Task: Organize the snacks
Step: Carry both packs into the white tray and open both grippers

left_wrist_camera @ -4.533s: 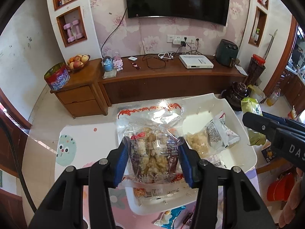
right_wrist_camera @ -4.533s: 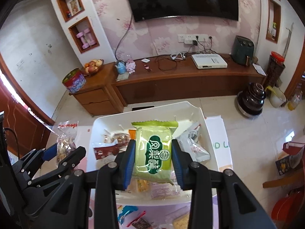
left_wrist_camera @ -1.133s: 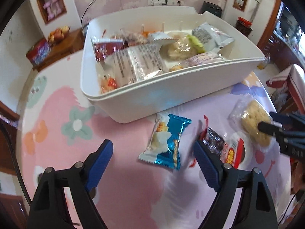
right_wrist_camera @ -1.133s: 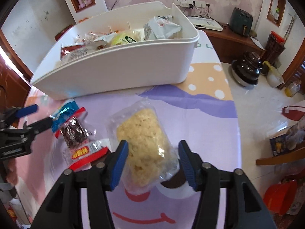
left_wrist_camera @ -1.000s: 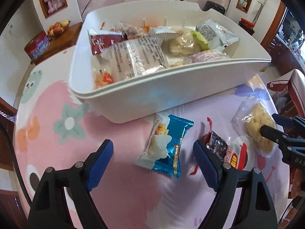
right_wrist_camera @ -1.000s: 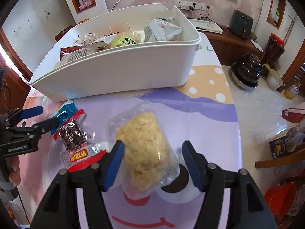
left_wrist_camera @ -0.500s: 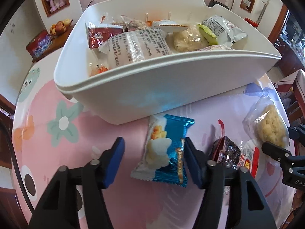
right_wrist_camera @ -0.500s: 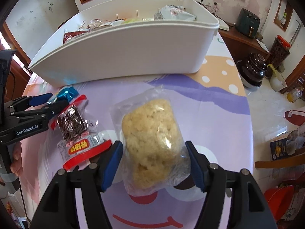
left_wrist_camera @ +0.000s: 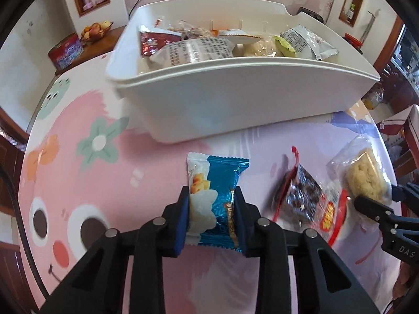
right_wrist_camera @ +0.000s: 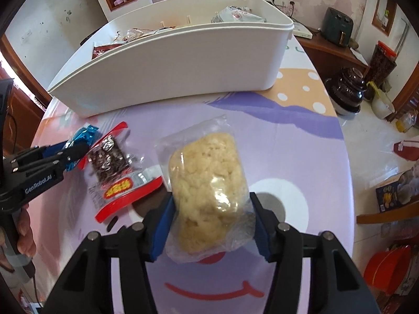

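Two light, crinkly packets are clamped on the table, one per gripper: the blue packet [left_wrist_camera: 215, 201] between the left gripper's [left_wrist_camera: 212, 218] pads, the crumbly rice cake [right_wrist_camera: 208, 185] in the right gripper [right_wrist_camera: 209, 225]. Both are best pinched gently across the middle. The bin [left_wrist_camera: 235, 96] stands ahead, its wall to be cleared, and a red packet [right_wrist_camera: 115, 168] lies between the grippers.

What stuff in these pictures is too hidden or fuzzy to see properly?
- Right wrist view: most snacks inside the white bin, hidden behind its near wall.
- Left wrist view: the lower end of the blue snack packet, covered by the left tongs.
- Left wrist view: the red-edged snack bag, smeared by blur.
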The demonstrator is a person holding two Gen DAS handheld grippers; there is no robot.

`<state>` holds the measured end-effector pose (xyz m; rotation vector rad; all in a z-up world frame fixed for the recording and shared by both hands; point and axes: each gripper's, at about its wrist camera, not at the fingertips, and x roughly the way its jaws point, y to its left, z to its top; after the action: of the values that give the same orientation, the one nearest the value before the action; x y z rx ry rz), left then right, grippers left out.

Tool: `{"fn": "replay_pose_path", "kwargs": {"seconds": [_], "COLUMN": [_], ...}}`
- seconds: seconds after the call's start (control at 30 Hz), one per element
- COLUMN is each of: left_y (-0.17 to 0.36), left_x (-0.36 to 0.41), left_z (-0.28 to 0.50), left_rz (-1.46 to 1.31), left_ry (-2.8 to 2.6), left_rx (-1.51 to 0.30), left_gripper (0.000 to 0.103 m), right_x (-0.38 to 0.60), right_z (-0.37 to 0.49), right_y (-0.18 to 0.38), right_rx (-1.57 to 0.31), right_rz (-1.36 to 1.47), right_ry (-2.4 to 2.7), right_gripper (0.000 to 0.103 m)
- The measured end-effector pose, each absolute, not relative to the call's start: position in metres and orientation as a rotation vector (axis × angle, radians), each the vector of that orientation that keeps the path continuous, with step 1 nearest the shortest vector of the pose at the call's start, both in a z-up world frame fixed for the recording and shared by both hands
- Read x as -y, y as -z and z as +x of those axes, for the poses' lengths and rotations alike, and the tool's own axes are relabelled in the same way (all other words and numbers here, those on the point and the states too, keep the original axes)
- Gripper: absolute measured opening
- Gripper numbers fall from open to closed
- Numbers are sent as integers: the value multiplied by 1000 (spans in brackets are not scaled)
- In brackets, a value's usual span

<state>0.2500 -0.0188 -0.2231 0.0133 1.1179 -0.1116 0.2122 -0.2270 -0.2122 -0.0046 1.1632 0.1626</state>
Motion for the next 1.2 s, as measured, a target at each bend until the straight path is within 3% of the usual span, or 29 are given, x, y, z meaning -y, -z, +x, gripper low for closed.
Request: {"fn": "replay_pose_path", "kwargs": {"seconds": [0.33, 0.9, 1.07, 1.2], "left_y": [141, -64, -80, -62], "left_x": [10, 5, 8, 9], "left_z": [201, 220, 263, 318], "left_rz": [-10, 122, 133, 104], "left_ry": [141, 162, 119, 80], "left_rx": [-1039, -828, -831, -885], "left_gripper": [29, 29, 29, 29], "right_x": [209, 180, 184, 191], "right_z": [192, 223, 270, 317], "right_y": [143, -100, -126, -108], "right_rx": [-1071, -777, -777, -834], "right_rz": [50, -45, -8, 51], "right_ry": [-249, -323, -268, -219], "right_gripper": [54, 54, 54, 54]}}
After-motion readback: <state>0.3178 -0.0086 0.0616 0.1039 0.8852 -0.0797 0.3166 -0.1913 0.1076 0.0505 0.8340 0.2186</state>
